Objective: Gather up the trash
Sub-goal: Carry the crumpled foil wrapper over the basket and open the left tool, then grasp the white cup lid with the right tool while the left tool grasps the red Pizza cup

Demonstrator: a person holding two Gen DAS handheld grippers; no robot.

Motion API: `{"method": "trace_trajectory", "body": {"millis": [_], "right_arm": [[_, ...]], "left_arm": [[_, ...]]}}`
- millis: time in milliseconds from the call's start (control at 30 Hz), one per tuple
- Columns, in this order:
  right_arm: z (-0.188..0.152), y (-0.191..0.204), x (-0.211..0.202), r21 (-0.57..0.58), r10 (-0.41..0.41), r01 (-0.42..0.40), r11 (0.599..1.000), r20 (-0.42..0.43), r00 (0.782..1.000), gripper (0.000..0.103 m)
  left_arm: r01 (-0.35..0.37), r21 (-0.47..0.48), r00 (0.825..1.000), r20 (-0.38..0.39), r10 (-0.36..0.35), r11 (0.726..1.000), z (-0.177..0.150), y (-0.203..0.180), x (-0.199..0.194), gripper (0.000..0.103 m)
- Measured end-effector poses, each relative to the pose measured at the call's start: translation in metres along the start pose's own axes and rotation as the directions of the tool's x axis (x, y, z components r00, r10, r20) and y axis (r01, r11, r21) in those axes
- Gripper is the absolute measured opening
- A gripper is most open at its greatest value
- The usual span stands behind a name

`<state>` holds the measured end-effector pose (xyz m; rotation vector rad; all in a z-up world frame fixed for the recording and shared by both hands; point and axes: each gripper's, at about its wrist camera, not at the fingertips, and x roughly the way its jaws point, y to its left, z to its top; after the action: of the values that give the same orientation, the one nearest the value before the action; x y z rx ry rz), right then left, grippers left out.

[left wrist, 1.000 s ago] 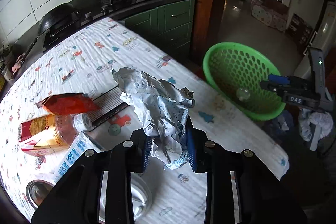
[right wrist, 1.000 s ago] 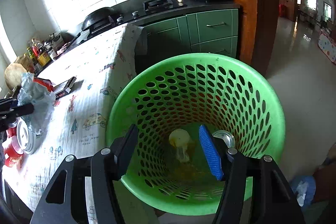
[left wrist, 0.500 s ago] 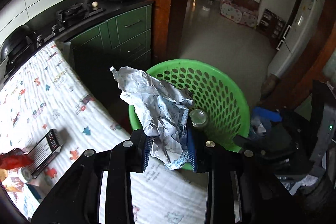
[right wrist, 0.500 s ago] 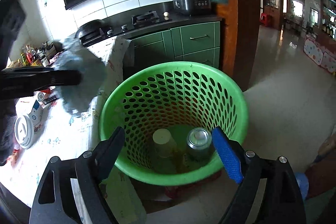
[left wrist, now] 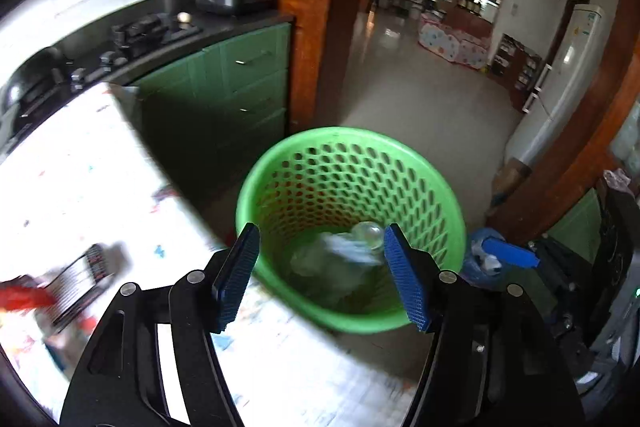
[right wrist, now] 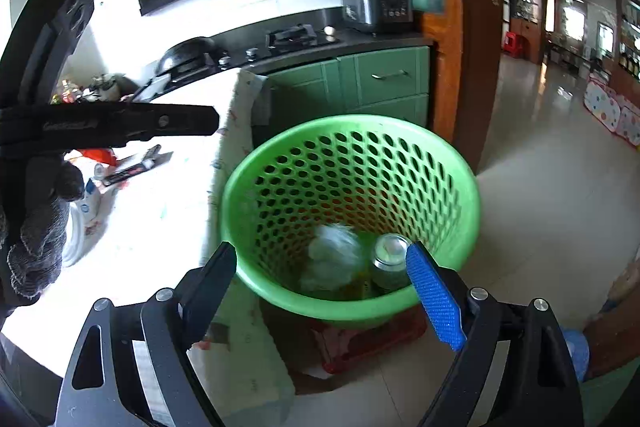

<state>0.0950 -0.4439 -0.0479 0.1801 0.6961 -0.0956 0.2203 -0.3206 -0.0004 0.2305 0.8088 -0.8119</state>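
Above the green basket (left wrist: 440, 195), both grippers' fingers wide and empty, left gripper (left wrist: 322, 275) opening; crumpled paper (right wrist: 334, 255) inside.

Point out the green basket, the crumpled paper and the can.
green basket (right wrist: 256, 163), right wrist view, left rim.
crumpled paper (right wrist: 334, 253), right wrist view, middle of the wad.
can (right wrist: 390, 251), right wrist view, top.

A green perforated plastic basket (right wrist: 460, 187) stands upright on the floor just beside the table's edge, and in its bottom lie a crumpled whitish wad of paper (right wrist: 334, 255) (blurred in both views) and, touching it, an upright silver can (right wrist: 390, 257).
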Motion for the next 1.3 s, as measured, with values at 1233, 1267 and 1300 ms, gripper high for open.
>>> {"method": "trace_trajectory", "body": {"millis": [1233,1267,1300], "right_arm": [[-0.002,0.266,0.05,-0.337,0.361,-0.422,0.842,-0.23,0.904,0.09],[-0.003,0.269,0.054,-0.338,0.359,-0.425,0.84,-0.24,0.902,0.09],[-0.004,0.272,0.058,-0.338,0.36,-0.429,0.838,-0.25,0.899,0.09]], "left_arm": [[-0.283,0.079,0.943,-0.159,0.292,0.956,-0.208,0.156,-0.191,0.08],[-0.279,0.088,0.942,-0.167,0.29,0.956,-0.21,0.157,-0.189,0.08],[-0.274,0.094,0.942,-0.176,0.287,0.957,-0.211,0.158,-0.187,0.08]]}}
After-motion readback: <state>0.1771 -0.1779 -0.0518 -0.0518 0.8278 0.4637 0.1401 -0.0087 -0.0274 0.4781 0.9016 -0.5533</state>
